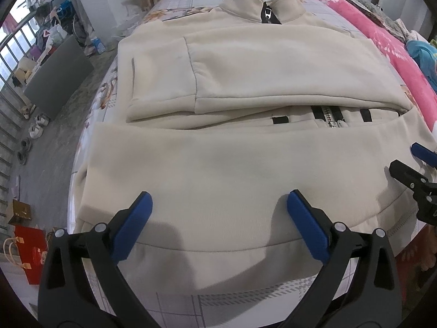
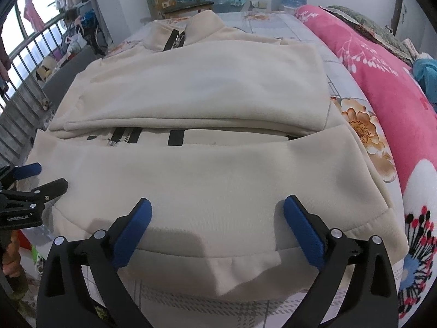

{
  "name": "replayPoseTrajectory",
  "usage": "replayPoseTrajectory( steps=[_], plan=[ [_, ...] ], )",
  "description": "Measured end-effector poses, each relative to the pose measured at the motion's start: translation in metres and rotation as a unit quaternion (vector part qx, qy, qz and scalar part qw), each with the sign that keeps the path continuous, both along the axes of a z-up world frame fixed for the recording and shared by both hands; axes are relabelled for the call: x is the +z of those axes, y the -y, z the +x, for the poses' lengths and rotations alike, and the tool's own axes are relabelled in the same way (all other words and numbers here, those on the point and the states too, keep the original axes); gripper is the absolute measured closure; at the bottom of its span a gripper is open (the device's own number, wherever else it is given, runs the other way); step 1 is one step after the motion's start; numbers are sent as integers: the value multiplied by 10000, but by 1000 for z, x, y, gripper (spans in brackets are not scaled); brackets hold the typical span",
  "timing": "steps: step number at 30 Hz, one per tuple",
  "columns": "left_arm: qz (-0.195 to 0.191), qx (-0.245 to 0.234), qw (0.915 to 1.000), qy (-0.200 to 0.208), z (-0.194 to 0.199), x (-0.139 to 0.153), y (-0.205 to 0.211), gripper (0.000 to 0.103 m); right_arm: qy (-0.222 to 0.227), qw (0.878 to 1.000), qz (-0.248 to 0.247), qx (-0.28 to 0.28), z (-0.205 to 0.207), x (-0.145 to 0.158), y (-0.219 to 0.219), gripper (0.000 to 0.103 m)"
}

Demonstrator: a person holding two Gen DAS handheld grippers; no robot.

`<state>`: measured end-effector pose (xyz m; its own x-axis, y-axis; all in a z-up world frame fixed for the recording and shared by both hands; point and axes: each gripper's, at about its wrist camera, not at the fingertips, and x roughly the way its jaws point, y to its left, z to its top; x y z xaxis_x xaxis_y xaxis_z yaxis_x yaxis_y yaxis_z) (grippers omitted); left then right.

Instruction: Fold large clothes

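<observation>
Left wrist view: my left tool (image 1: 218, 205) hangs released over the cream jacket (image 1: 232, 164), which lies on the bed (image 1: 174, 309) with its sleeves folded across.

Right wrist view: my right tool (image 2: 217, 209) is also released. I judge the next move is gripping the hem (image 2: 207, 257) and folding it toward the collar (image 2: 191, 24).

Cream jacket (image 1: 245, 63) with black zipper tape, pink floral blanket (image 2: 382, 76), blue-padded black hand-held gripper (image 1: 220, 205)
</observation>
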<state>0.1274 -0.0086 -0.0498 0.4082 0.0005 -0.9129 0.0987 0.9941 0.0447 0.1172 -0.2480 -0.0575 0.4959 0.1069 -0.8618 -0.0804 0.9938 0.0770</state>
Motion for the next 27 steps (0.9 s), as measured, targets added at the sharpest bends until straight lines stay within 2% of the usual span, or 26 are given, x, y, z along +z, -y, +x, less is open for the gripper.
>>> replayPoseTrajectory(
  steps=[7,18,24,27],
  plan=[
    [-19,-9,10000,-71,3,0,-1,7,-154,9997,-196,-10,5,-2,-6,6],
    [-45,-22,9999,-146,6,-1,-2,7,-518,9985,-176,-58,16,4,-4,6],
    [-52,-133,9996,-244,11,0,-1,7,-206,9996,-178,75,31,35,-5,6],
    [-172,-261,9995,-64,12,13,-5,7,-40,9997,-97,223,46,52,-7,6]
  ],
)
